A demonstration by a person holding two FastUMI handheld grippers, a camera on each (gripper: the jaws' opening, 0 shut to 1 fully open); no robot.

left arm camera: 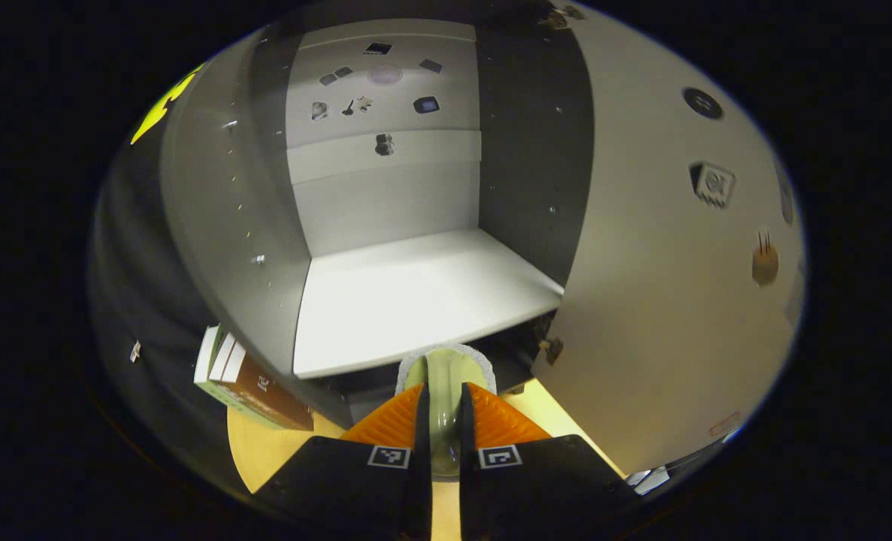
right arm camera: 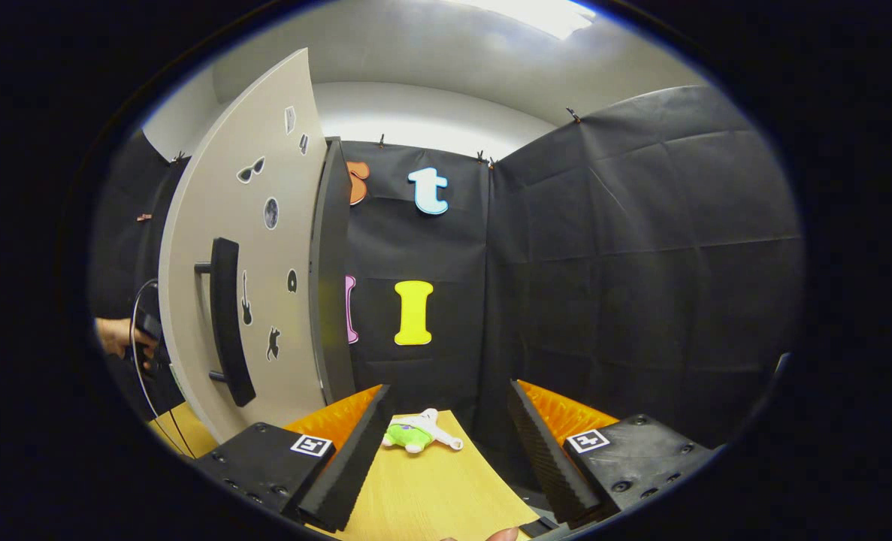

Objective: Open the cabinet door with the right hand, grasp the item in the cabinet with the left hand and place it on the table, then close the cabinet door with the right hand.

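My left gripper (left arm camera: 443, 391) is shut on a pale green item with a white fuzzy rim (left arm camera: 446, 361), held just in front of and below the cabinet's white shelf (left arm camera: 415, 300). The cabinet door (left arm camera: 678, 300) stands swung open to the right. In the right gripper view, the outer face of the door (right arm camera: 265, 376) with its black bar handle (right arm camera: 228, 323) stands on the left. My right gripper (right arm camera: 449, 385) is open and a little to the right of the door, touching nothing.
A stack of boxed books (left arm camera: 246, 379) leans by the cabinet's left side on the yellow wooden table (left arm camera: 265, 451). A small green and white plush toy (right arm camera: 415, 434) lies on the table (right arm camera: 430, 496) ahead of my right gripper. A hand (right arm camera: 115, 334) shows beyond the door.
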